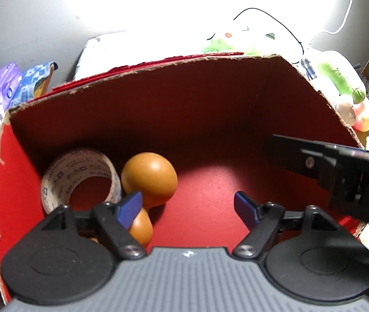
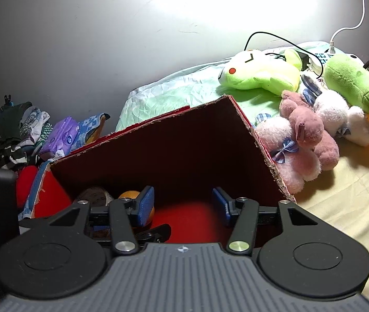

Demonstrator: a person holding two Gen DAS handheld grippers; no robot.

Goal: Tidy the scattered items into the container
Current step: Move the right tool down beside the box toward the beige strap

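Observation:
A red cardboard box (image 1: 210,119) lies open below me on the bed. Inside it, at the left, a roll of clear tape (image 1: 80,176) leans on the wall, beside an orange wooden gourd-shaped maraca (image 1: 149,179). My left gripper (image 1: 188,205) is open and empty, hovering inside the box just right of the maraca. My right gripper (image 2: 183,205) is open and empty over the box's near edge (image 2: 272,166); it shows as a black body (image 1: 340,179) at the right in the left wrist view. The tape (image 2: 94,195) and maraca (image 2: 129,195) peek out behind its left finger.
Plush toys lie right of the box: pink bears (image 2: 301,145), a white bear (image 2: 340,117), green frogs (image 2: 259,72). A purple tissue pack (image 2: 60,137), a blue packet (image 2: 90,127) and folded clothes (image 2: 15,132) sit at the left. Cables (image 2: 319,59) run behind.

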